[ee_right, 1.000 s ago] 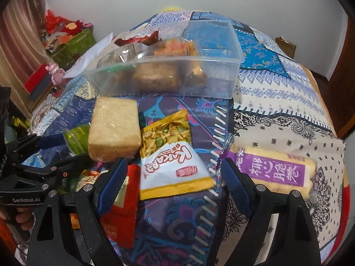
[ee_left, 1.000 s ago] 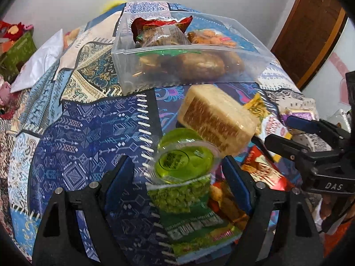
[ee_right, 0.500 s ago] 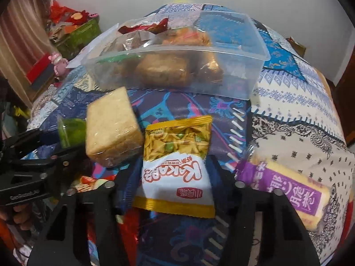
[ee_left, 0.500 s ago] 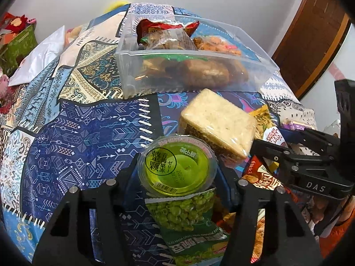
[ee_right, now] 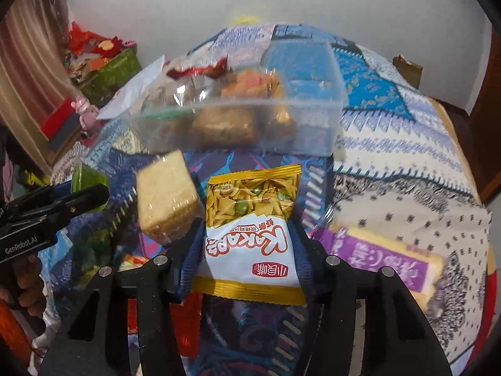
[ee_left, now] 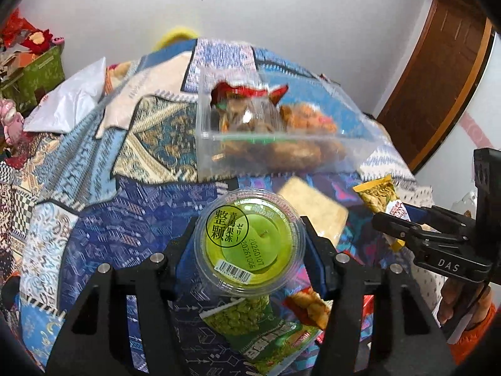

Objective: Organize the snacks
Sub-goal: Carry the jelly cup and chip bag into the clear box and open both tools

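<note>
My left gripper (ee_left: 249, 244) is shut on a green jelly cup (ee_left: 249, 247) and holds it above the patterned blanket. My right gripper (ee_right: 247, 244) is shut on a yellow-and-white snack packet (ee_right: 250, 228), also lifted; it shows at the right of the left wrist view (ee_left: 380, 199). A clear plastic bin (ee_left: 269, 144) holding several snacks sits ahead of both; it also shows in the right wrist view (ee_right: 238, 116). The jelly cup shows at the left of the right wrist view (ee_right: 89, 177).
A beige cracker block (ee_right: 167, 195) lies between the grippers. A green pea packet (ee_left: 260, 329) and a red packet (ee_left: 310, 308) lie under the left gripper. A purple-labelled packet (ee_right: 391, 263) lies to the right. A door (ee_left: 444, 72) stands at the far right.
Both grippers closed on their items and lifted them: the left on the jelly cup, the right on the snack packet. The bin now looks farther below and ahead.
</note>
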The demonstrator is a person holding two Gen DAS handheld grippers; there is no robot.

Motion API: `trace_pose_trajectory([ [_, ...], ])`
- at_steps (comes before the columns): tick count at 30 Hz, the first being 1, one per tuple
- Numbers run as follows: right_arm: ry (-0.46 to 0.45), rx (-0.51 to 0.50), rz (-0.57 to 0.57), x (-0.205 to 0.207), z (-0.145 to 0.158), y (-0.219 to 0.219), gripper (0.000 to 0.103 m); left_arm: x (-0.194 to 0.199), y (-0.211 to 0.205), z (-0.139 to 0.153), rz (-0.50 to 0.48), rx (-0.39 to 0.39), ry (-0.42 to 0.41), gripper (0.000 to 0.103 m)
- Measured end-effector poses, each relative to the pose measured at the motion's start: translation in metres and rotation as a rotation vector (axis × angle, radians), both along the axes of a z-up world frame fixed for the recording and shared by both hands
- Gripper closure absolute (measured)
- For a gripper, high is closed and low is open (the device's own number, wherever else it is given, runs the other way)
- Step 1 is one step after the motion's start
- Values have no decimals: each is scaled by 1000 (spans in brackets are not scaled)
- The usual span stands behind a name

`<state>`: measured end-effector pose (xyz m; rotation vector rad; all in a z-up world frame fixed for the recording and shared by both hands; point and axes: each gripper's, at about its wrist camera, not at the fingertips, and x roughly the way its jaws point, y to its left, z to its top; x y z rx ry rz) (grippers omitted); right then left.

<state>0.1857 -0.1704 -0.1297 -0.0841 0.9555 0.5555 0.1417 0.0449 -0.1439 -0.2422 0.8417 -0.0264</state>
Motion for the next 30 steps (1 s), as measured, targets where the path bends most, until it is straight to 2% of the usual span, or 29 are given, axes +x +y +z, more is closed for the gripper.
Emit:
trace_pose_trajectory([
  [9, -86, 55, -35, 11, 33, 0, 54, 12, 3, 34, 7, -2, -90, 44],
  [19, -141, 103, -59, 41, 56, 2, 53, 50, 7, 54, 22, 18, -144, 44],
  [24, -154, 115, -68, 56, 62, 7, 53, 74, 16, 52, 43, 29, -144, 44],
  [30, -137, 119, -50, 78, 56, 27, 53, 102, 25, 32, 61, 50, -98, 44],
])
